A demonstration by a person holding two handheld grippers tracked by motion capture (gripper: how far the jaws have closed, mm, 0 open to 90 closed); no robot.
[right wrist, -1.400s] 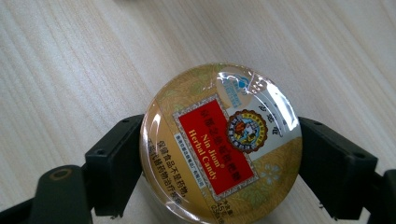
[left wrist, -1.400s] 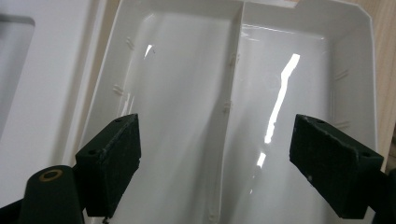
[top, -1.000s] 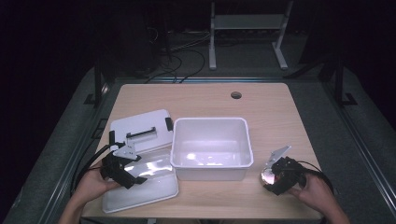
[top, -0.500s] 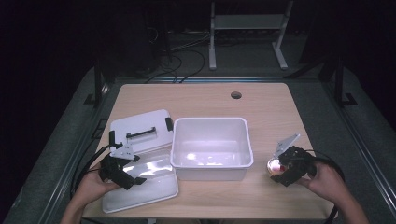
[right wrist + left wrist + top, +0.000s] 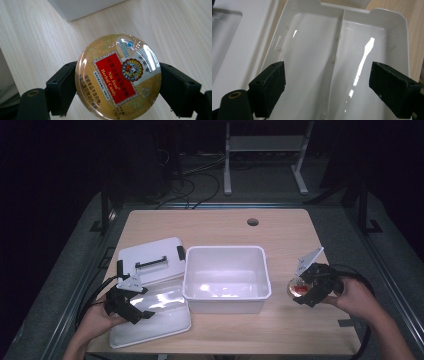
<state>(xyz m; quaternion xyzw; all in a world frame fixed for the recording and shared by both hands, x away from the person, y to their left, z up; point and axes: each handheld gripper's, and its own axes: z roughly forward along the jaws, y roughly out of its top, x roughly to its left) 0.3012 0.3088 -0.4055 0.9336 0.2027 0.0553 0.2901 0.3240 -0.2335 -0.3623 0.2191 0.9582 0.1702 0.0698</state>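
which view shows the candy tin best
The right gripper view: the candy tin faces the camera, label readable, clamped between the right gripper jaws. The high view shows it as a small gold disc; the left gripper view looks at a white tray.

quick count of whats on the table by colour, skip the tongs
white: 3 (deep bin, lid with black handle, shallow divided tray)
gold: 1 (round candy tin, held by the right tongs)
total: 4
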